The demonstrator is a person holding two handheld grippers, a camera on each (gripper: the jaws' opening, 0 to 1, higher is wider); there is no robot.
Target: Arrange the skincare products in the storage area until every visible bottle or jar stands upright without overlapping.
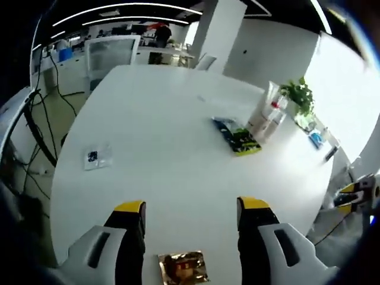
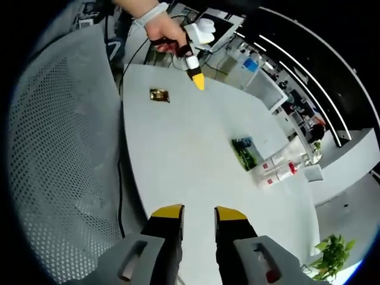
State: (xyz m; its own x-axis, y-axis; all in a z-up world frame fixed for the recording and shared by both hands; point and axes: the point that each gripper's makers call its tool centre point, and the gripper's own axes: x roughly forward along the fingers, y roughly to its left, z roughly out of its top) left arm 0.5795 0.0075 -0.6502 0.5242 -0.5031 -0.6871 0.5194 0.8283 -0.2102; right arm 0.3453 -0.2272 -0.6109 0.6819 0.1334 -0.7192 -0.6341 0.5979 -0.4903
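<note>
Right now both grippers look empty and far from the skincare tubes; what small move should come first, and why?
Probably bring the right gripper forward across the white table toward the white tubes. They seem to lie on their sides, touching, beside the dark green packet, so none stands upright yet. Both grippers are open and hold nothing, and the left gripper sits back over a gold sachet.

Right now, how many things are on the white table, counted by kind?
Bottles: 2
Flat packets: 3 (gold, green, pale)
Plant: 1
Total: 6, not counting a few small things at the far edge that are too small to identify.
</note>
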